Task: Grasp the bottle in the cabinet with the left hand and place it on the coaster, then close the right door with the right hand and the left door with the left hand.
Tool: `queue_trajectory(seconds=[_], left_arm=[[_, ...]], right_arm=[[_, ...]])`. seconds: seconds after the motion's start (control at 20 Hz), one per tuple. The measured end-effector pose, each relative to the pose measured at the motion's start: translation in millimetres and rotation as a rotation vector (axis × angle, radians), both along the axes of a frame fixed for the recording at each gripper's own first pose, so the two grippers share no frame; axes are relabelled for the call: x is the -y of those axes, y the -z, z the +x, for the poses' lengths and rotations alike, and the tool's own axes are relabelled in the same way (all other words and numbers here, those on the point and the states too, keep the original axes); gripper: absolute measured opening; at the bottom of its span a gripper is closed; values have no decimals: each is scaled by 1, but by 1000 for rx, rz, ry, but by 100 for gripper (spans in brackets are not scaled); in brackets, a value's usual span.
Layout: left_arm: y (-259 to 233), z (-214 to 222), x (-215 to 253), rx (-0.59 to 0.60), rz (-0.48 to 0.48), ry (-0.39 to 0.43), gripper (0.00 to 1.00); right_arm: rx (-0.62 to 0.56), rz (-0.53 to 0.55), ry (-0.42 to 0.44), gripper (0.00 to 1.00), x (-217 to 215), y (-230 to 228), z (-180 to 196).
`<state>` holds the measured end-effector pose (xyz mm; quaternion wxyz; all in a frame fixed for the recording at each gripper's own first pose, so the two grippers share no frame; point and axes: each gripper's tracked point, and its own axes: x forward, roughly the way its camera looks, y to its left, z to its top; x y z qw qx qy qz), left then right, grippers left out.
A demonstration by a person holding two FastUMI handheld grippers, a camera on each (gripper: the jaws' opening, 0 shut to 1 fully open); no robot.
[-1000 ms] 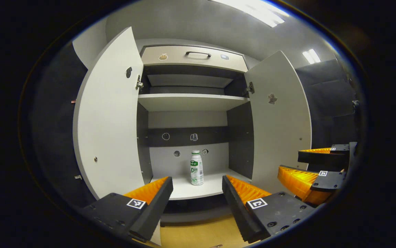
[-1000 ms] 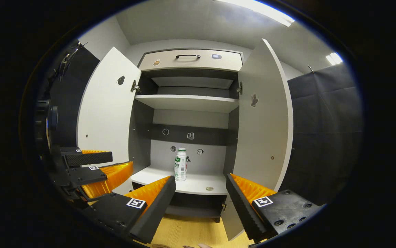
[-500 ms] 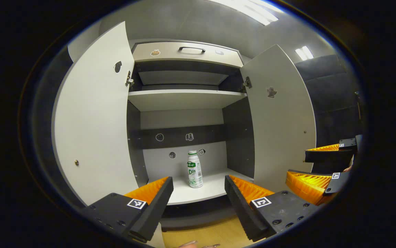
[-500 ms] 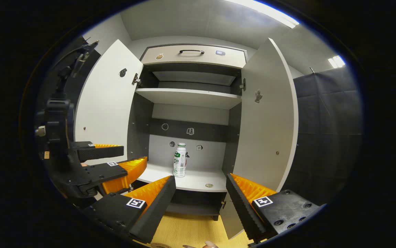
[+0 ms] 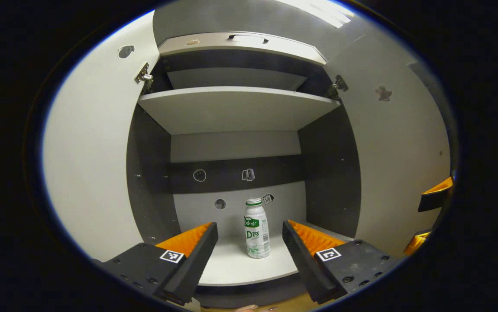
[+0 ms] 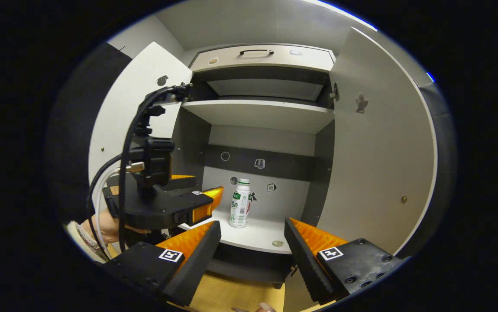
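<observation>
A: Start nearest, in the left gripper view. What sits at the bottom of the frame?

B: The left gripper, its two fingers spread wide apart and holding nothing. Just beyond them, between the tips and slightly right of centre, stands the bottle.

A: How does the bottle look?

B: Upright and slim, with a white body, a pale cap, a green band at the shoulder and green lettering on the side. It rests on the cabinet's lower shelf, apart from the fingers and close to the pale back wall.

A: And the right gripper view?

B: The right gripper fills the bottom, jaws also wide open and empty. At centre left of that frame the left gripper shows again, a hand holding it with cables arching over the top, its tips reaching over the shelf's left front corner, short of the bottle.

A: Anything else on the shelf?

B: A small round disc lies near the front edge, lower right of the bottle. It is too small to tell whether it is the coaster.

A: Farther out?

B: Both doors stand open: the left door covers the left of the frame, the right door the right. An upper shelf crosses above, and at the very top is a drawer front with a dark handle.
</observation>
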<state>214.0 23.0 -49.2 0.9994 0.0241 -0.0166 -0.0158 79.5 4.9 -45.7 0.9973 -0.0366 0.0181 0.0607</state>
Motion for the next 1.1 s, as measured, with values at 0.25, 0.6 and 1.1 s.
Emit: queue_trajectory(seconds=[0.25, 0.6, 1.1], left_arm=[[17, 60, 11, 1, 2, 8, 95], [41, 121, 17, -12, 13, -13, 96], [59, 146, 13, -75, 4, -25, 87]], right_arm=[[-33, 29, -69, 98, -1, 16, 29], [-34, 38, -103, 98, 11, 26, 64], [-65, 113, -122, 98, 21, 36, 102]])
